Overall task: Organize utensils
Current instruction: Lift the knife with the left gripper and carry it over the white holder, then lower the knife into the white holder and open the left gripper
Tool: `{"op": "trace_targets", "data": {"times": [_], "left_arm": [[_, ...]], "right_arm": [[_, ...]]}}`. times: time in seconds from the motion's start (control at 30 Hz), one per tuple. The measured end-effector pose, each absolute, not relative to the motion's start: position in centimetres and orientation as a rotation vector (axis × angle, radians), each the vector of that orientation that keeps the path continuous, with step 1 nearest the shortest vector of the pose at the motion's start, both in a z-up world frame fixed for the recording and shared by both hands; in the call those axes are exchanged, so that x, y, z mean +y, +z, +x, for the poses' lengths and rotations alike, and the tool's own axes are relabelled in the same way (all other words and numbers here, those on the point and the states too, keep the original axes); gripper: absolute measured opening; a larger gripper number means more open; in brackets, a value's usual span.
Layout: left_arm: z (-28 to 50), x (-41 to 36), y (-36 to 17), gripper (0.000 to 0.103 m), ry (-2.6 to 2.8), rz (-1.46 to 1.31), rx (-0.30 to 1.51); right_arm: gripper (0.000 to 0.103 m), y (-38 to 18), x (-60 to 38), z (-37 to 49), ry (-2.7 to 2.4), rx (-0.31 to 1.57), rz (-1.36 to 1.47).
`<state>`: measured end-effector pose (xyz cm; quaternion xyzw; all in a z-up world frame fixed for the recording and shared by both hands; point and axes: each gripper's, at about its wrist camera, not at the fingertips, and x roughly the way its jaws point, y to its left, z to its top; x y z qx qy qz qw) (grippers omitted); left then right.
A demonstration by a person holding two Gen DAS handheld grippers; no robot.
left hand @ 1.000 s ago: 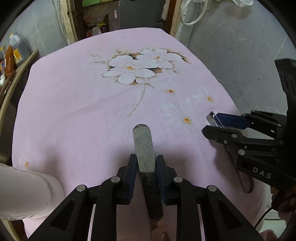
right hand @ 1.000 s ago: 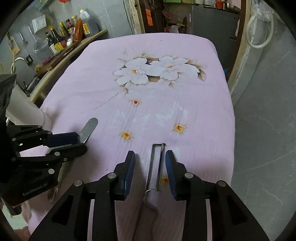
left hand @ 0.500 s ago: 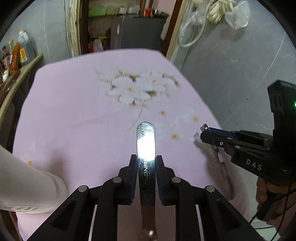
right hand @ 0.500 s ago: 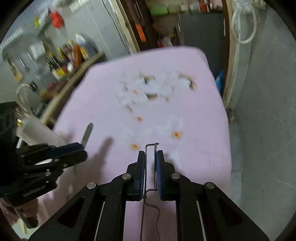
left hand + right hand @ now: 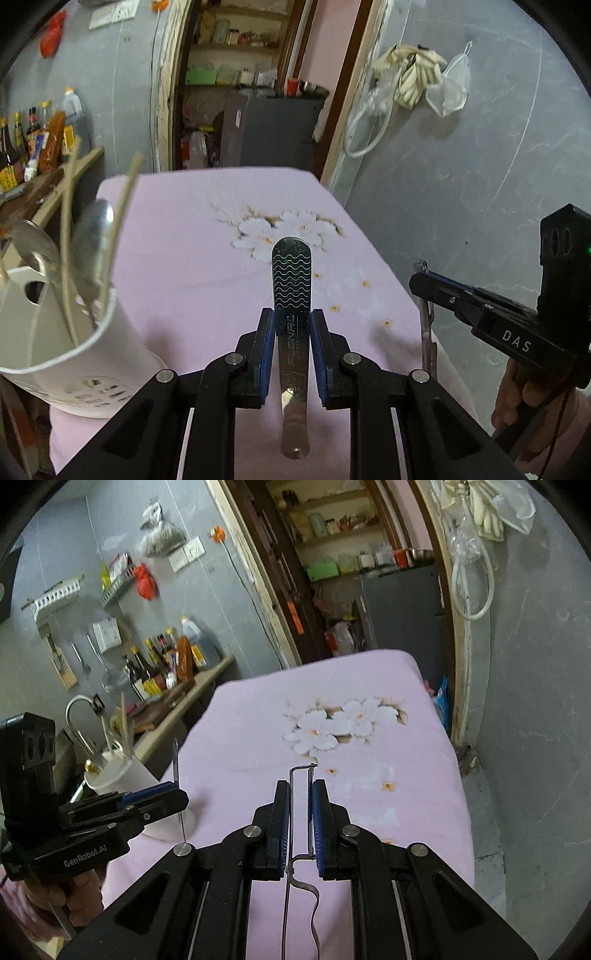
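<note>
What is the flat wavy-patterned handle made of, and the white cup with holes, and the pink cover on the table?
The handle looks like polished steel: shiny, with embossed waves. The white cup seems to be matte plastic, smooth with moulded slots. The pink cover looks like woven cloth, finely ribbed with printed flowers.

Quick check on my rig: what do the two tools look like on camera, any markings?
Both are black angular linkage frames with silver pivot pins and blue finger pads. The right tool reads "DAS" in white and shows a green light. The left tool reads "GenRobot.AI".
</note>
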<state>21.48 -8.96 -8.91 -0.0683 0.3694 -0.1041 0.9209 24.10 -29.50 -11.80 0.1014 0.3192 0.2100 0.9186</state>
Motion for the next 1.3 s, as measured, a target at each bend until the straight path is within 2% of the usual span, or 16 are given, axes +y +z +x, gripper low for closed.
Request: {"op": "trace_targets", "data": {"times": [0.33, 0.8, 1.07, 1.3], "left_arm": [[20.1, -6.5, -4.6, 0.018, -0.213, -0.161, 0.636], [19.1, 0.6, 3.8, 0.018, -0.153, -0.173, 0.478], [18.4, 7.3, 6.1, 0.018, -0.063, -0.193, 0.427], [17.8, 11.8, 5.2, 0.018, 0.015, -0.214, 0.43]], "right_arm": [[0.011, -6.4, -27.0, 22.0, 0.425, 0.455, 0.249], [0.011, 2.9, -17.7, 21.3, 0.527, 0.201, 0.27], [0.011, 4.3, -11.5, 22.0, 0.607, 0.142, 0.294], [0.011, 1.7, -8.0, 23.7, 0.634, 0.204, 0.325]]}}
